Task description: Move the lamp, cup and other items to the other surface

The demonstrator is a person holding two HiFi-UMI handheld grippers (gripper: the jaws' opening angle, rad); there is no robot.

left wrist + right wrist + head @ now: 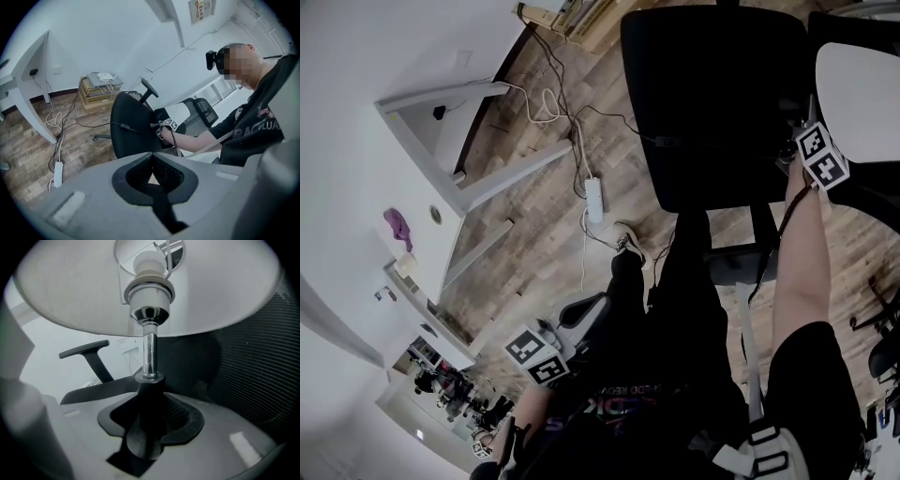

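Right gripper view: my right gripper clamps the lamp by its stem; I'd carry it upright, clear of the chair. My left gripper is closed, empty.

Black office chair, probable power strip

Office, black swivel chair, white desk, power strip, wood floor

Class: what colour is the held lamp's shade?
White: the round shade of the chrome-stemmed lamp, clearest in the right gripper view.
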